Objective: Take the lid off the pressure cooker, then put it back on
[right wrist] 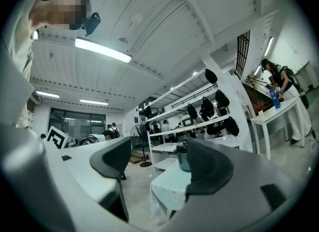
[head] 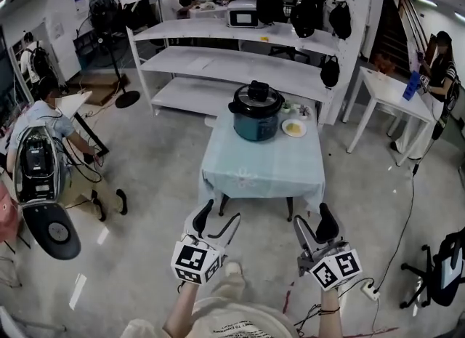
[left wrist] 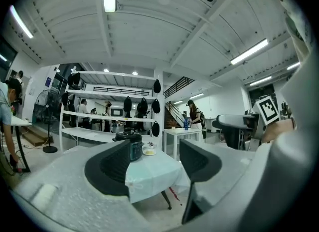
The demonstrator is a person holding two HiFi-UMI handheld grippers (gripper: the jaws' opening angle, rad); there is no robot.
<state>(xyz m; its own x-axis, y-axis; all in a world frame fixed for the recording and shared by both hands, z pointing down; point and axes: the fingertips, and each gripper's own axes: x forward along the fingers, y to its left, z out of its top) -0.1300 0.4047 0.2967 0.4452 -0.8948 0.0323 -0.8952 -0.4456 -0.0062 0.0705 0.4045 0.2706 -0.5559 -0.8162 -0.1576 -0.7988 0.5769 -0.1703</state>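
Cam: head view looks steeply down; both tools low in frame, worktop at 12 o'clock of them.
L tongs (head: pixel 220 214): open, jaws spread wide, nothing btw pads. Left gripper view shows only floor and the far worktop through the gap.
R tongs (head: pixel 312 220): open, jaws wide, nothing btw pads. Held at 3 o'clock of L tongs, apart from them.
Pressure cooker (head: pixel 256 115): upright at the far end of the worktop, dark blue-green body. Well apart from both tongs, not touched.
Lid (head: pixel 256 97): black, sits on the cooker, knob on top.
Worktop (head: pixel 261 169): small table under pale blue cloth, white flower print near the front hem. Bare floor lies btw its near edge and the tongs.
Plate (head: pixel 294 128): small, yellow contents, just beside cooker at its 3 o'clock. Contact w/ cooker: can't tell.
Gripper views: in left gripper view the cooker shows at the inner edge of the left pad. In right gripper view it is partly hidden behind the right pad.
Shelving (head: pixel 240 64): white, several tiers, at 12 o'clock behind the worktop.
Microwave (head: pixel 243 15): on an upper tier.
Bags (head: pixel 330 71): black, hung on the shelving's end post.
2nd worktop (head: pixel 389 91): white, at 2 o'clock of the main one, w/ a blue bottle (head: pixel 412 86) on it and a person beside it.
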